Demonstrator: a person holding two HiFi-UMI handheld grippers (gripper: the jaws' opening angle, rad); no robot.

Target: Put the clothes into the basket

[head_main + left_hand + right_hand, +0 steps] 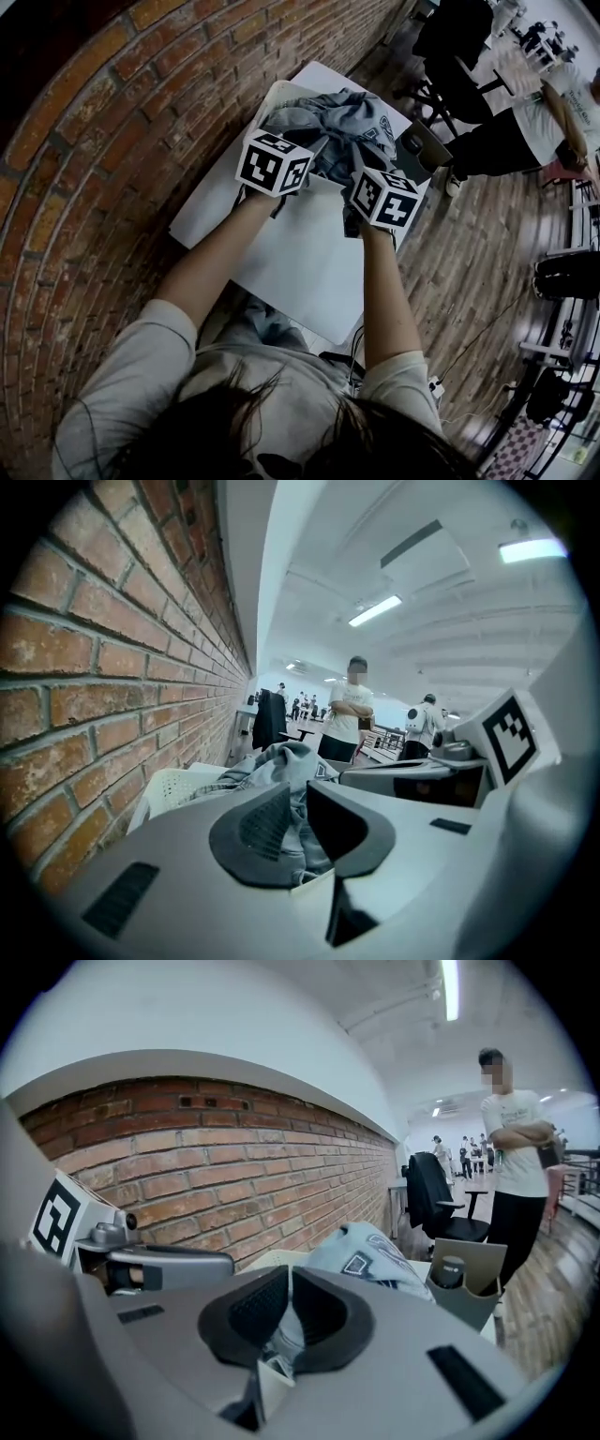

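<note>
The left gripper point(298, 822) has its jaws pinched on a fold of the grey garment point(361, 127). The garment is heaped over the white basket point(279, 94) at the table's point(300, 262) 12 o'clock end. At the left gripper's 3 o'clock, the right gripper point(289, 1314) pinches the same cloth.

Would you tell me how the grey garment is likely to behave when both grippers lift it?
Probably floppy: the grey garment lies crumpled in folds in the basket, so unheld parts should sag. Likely light: the left gripper and right gripper each pinch only a thin fold.
</note>
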